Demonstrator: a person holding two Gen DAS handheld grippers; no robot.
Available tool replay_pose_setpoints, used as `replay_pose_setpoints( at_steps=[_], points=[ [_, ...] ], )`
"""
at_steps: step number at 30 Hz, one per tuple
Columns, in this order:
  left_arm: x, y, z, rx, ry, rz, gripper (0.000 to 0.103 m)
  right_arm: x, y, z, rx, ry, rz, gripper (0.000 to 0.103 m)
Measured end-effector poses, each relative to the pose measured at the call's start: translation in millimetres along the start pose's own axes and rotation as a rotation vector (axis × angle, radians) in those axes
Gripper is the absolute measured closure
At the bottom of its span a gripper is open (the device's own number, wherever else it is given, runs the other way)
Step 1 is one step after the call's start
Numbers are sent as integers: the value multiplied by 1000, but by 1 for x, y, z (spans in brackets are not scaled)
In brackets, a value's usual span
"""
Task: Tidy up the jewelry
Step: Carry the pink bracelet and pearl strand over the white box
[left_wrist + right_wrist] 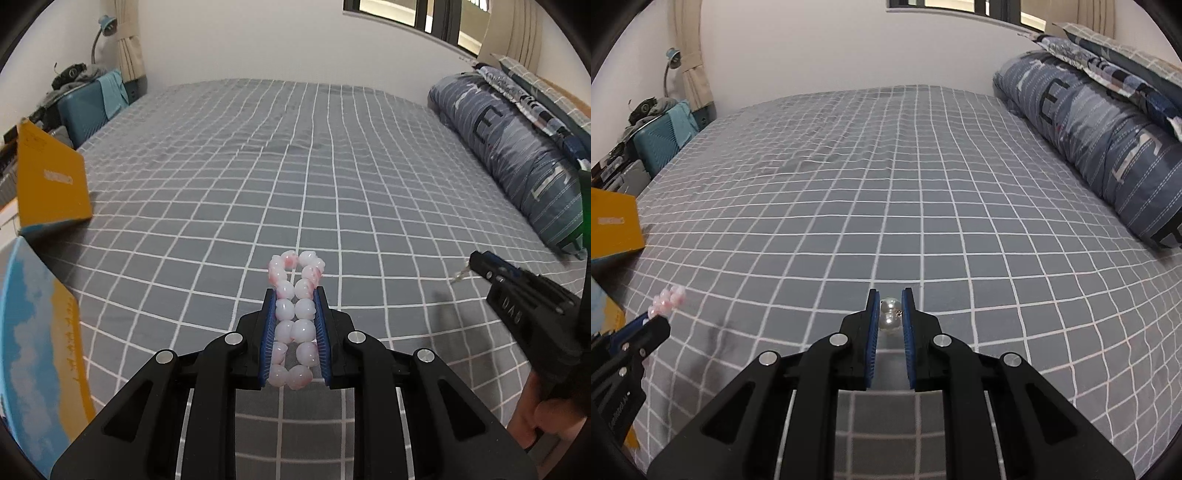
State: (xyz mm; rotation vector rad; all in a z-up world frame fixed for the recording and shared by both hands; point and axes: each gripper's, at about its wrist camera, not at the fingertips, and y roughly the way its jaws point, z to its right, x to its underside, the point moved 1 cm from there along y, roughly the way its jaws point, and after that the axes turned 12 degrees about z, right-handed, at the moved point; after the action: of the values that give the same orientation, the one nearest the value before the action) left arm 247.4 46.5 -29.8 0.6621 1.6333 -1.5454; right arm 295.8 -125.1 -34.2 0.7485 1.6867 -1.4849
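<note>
At the far left, a yellow and blue box (44, 332) lies at the edge of the bed, with a second yellow box (51, 184) propped just behind it. The left gripper (295, 295) is clamped on a pink-and-white bead bracelet (295, 317), the beads squeezed into two rows between the blue pads, with the pinker end of the loop sticking out past the fingertips above the grey checked bedsheet (295, 166). To the right, the right gripper (890, 295) is closed on a pearl earring (889, 315): two white pearls sit pinched between the blue pads near the tips, held over the sheet. In the left wrist view that gripper enters from the right edge with the small earring at its tip. Along the far right side lies a rolled blue striped quilt (517, 155).
</note>
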Motion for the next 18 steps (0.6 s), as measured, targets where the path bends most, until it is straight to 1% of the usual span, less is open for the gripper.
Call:
replay_pose_setpoints(
  at_steps=[5,8,10,14,18],
  points=[
    [-6,-26,-2,-5,3,26,83,-2,-31,-13,-16,-16,19,91],
    [-6,-42,-5,-21,7,41,83,-1,-48,-19,-21,-27,21,91],
    [-6,-49,-6,-35,10,45,83,1,-56,-24,-25,-37,17,91],
    [-5,-65,-7,-38,10,57,83,3,-73,-34,-28,-56,19,91],
    [-3,-79,-17,-56,1,63,83,2,-87,-44,-35,-71,24,91]
  ],
)
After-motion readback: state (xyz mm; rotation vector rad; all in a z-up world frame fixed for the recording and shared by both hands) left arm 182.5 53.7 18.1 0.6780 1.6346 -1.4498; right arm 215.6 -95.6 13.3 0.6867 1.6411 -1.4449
